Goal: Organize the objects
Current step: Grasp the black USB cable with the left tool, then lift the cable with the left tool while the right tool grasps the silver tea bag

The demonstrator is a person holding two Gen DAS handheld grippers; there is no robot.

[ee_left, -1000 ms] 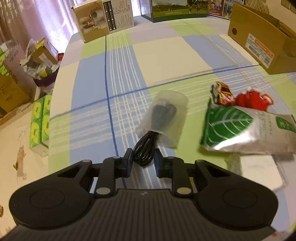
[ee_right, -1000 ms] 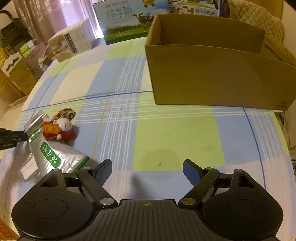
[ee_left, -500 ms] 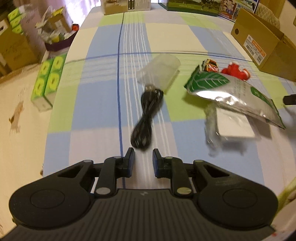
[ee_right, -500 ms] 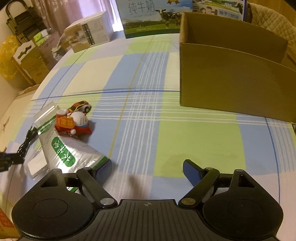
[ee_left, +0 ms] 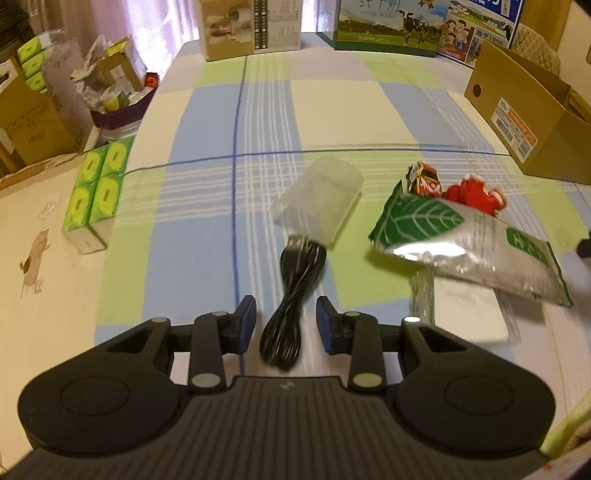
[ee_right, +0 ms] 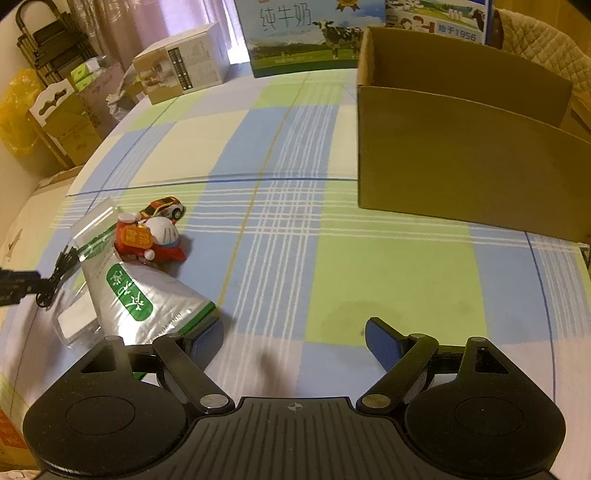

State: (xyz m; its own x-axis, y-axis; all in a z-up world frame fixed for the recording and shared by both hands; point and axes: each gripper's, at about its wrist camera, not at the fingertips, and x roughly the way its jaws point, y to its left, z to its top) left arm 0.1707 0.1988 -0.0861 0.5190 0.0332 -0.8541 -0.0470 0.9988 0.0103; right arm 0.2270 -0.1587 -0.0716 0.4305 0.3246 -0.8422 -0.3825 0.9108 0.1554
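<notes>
My left gripper (ee_left: 286, 323) is open, its fingers on either side of the near loop of a coiled black USB cable (ee_left: 295, 280) on the checked tablecloth. The cable's plug lies at the mouth of an empty clear plastic bag (ee_left: 321, 199). To the right sit a small toy car (ee_left: 423, 179), a red toy (ee_left: 474, 194), a silver-green pouch (ee_left: 461, 240) and a white flat item in a clear packet (ee_left: 469, 310). My right gripper (ee_right: 293, 332) is open and holds nothing. It is over the cloth beside the pouch (ee_right: 147, 295), with the red toy (ee_right: 147, 240) and car (ee_right: 164, 208) beyond.
An open cardboard box (ee_right: 461, 166) stands at the right side of the table (ee_left: 207, 221). Milk cartons (ee_right: 299, 33) and a white box (ee_right: 181, 72) line the far edge. Green tissue packs (ee_left: 96, 188) and cluttered boxes sit on the floor past the table's left edge.
The black cable has come out of the clear bag and been drawn toward me. The left fingers have spread apart around it. My right gripper drifted left toward the pouch, still open.
</notes>
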